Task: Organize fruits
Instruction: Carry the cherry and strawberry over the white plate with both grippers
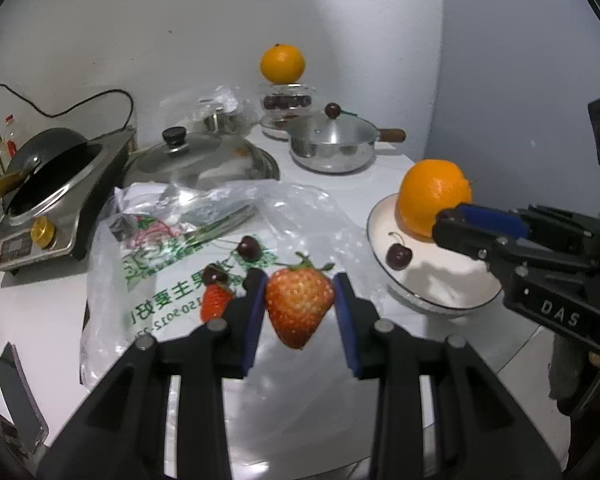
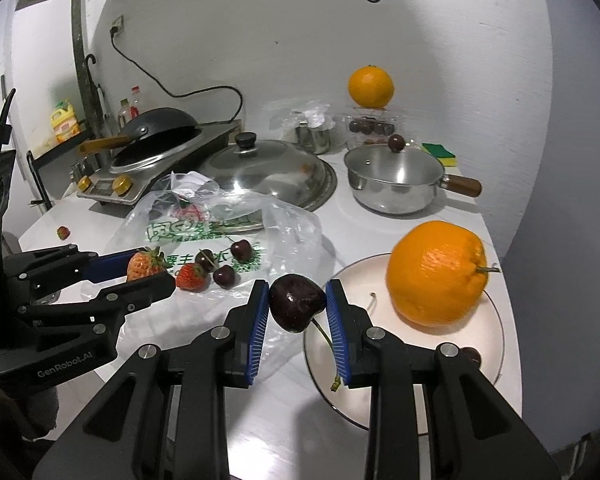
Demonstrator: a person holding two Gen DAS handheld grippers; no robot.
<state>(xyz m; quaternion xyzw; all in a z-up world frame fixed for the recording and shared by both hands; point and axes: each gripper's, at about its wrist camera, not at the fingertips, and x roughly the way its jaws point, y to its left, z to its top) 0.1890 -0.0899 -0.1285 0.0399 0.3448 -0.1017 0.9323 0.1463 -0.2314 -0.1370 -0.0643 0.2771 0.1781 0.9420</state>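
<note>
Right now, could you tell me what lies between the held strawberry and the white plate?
In the left wrist view, only crinkled clear plastic bag and bare tabletop separate the strawberry from the plate.

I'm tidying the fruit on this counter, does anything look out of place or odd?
Yes. A lone strawberry lies on the bare counter far from the bag, near the stove. An orange balances on a clear cherry box.
</note>
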